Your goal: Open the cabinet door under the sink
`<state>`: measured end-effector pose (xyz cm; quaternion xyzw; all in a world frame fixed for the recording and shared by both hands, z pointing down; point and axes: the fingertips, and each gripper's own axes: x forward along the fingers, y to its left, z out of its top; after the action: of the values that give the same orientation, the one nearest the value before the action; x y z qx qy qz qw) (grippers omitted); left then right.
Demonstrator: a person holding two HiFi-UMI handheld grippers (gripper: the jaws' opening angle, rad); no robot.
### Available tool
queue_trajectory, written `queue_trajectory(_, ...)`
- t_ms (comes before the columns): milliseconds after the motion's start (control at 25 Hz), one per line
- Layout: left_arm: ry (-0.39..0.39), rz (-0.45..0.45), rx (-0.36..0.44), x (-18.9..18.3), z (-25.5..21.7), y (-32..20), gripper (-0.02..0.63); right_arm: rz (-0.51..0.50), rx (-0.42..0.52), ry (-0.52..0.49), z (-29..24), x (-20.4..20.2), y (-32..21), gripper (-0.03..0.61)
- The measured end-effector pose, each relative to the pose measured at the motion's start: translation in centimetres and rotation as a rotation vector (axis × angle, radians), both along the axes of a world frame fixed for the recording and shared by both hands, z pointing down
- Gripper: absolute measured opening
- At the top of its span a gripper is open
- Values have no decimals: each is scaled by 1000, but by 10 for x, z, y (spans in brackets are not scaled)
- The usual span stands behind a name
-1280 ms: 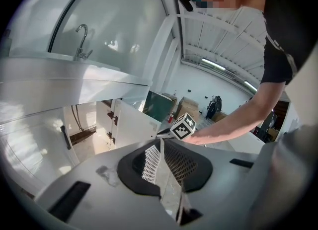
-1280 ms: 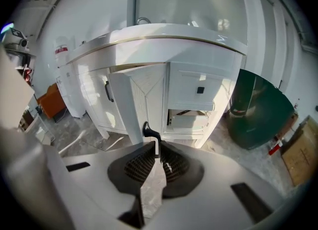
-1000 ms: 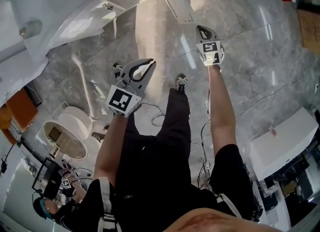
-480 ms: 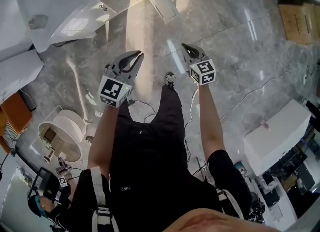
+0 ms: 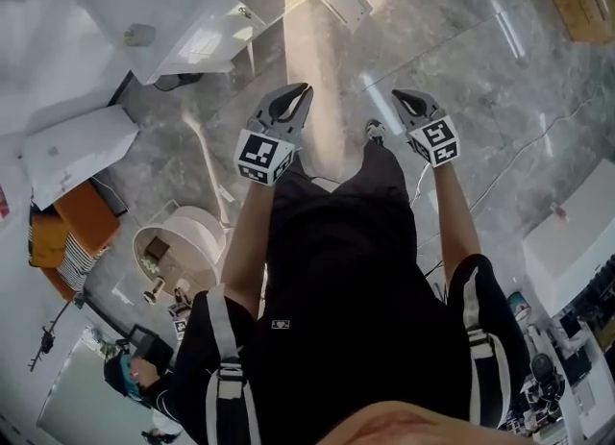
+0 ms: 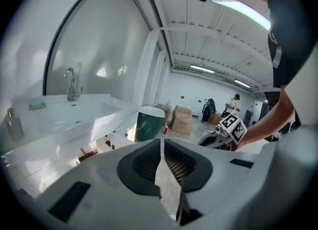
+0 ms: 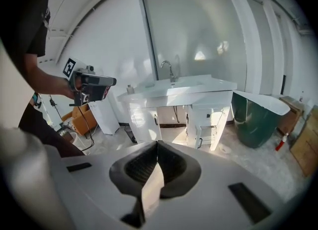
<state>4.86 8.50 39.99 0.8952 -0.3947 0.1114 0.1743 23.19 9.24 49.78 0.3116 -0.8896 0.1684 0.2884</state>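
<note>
Cabinet door (image 7: 143, 123), white and shut, at the left end of the cabinet under the sink (image 7: 181, 86), well apart from both grippers. Likely a light, stiff hinged panel, best pulled by its slim dark handle (image 7: 155, 119). Left gripper (image 6: 161, 144) and right gripper (image 7: 157, 145) show jaws pressed together, empty.

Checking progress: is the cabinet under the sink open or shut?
Open. In the right gripper view one door swings outward, baring the pipe behind; the left door is shut.
</note>
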Motion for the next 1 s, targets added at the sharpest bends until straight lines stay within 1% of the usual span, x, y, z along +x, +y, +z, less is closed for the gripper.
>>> queue_trajectory(120,-23,9,-1,-16,-13,16,32,6,29,-28,-24,-25,4,58)
queue_trajectory(280,-45,32,15,-32,-31,31,32,-3,102,-47,-66,-51,-5,58)
queue_trajectory(400,-54,14,10,-48,-38,37,32,-24,142,-72,-92,-72,-8,58)
queue_trajectory(520,-53,-2,23,-54,-48,37,32,-66,171,-62,-104,-84,-7,58)
queue_trajectory(720,-52,-5,39,-57,-56,28,32,-83,185,-32,-103,-88,-13,58)
queue_trajectory(880,-59,-6,67,-55,-65,20,32,-90,185,-11,-100,-83,-19,58)
queue_trajectory(1000,-53,-7,73,-52,-68,14,32,-87,185,-14,-102,-79,-26,58)
